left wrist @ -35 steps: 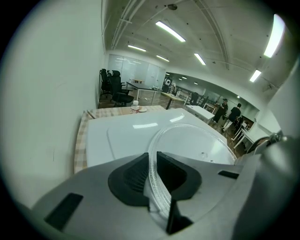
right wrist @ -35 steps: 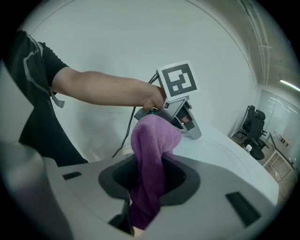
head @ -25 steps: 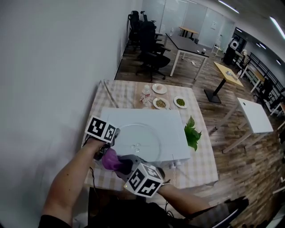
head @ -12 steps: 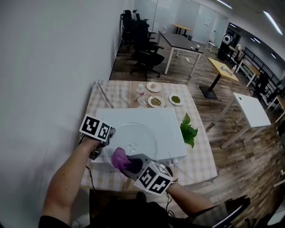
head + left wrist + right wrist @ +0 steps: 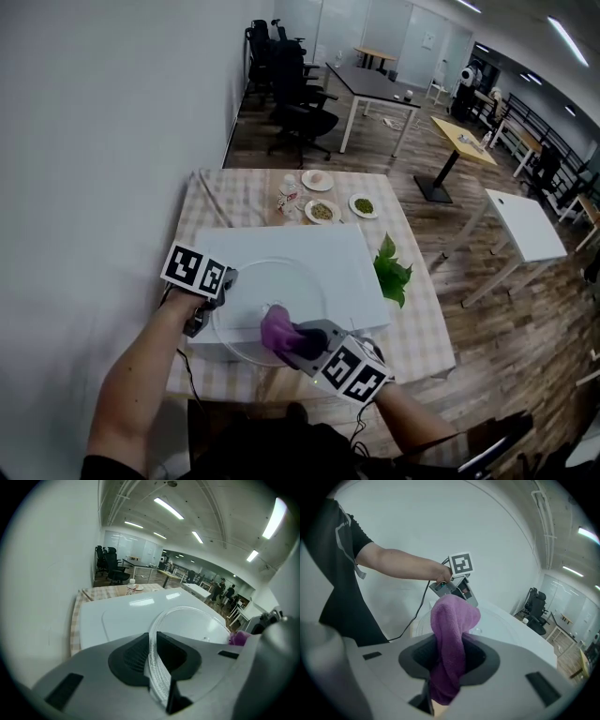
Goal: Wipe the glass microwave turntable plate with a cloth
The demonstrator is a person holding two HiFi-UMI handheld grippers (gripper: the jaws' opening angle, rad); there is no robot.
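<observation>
The clear glass turntable plate (image 5: 281, 295) lies on top of the white microwave (image 5: 356, 272). My left gripper (image 5: 208, 305) is shut on the plate's left rim; in the left gripper view the glass edge (image 5: 157, 667) runs between the jaws. My right gripper (image 5: 298, 339) is shut on a purple cloth (image 5: 277, 330), which rests on the near part of the plate. In the right gripper view the cloth (image 5: 452, 634) stands up out of the jaws, with the left gripper (image 5: 457, 587) and the person's arm beyond it.
The microwave stands on a checked tablecloth table (image 5: 417, 323) against the white wall. A green leafy sprig (image 5: 389, 272) lies to its right. Behind it are small dishes (image 5: 322, 211) and a bottle (image 5: 287, 195). Office desks and chairs fill the room beyond.
My right gripper has carried the purple cloth rightward, from beside the left gripper to the near middle of the plate. The left gripper has kept still on the rim.
</observation>
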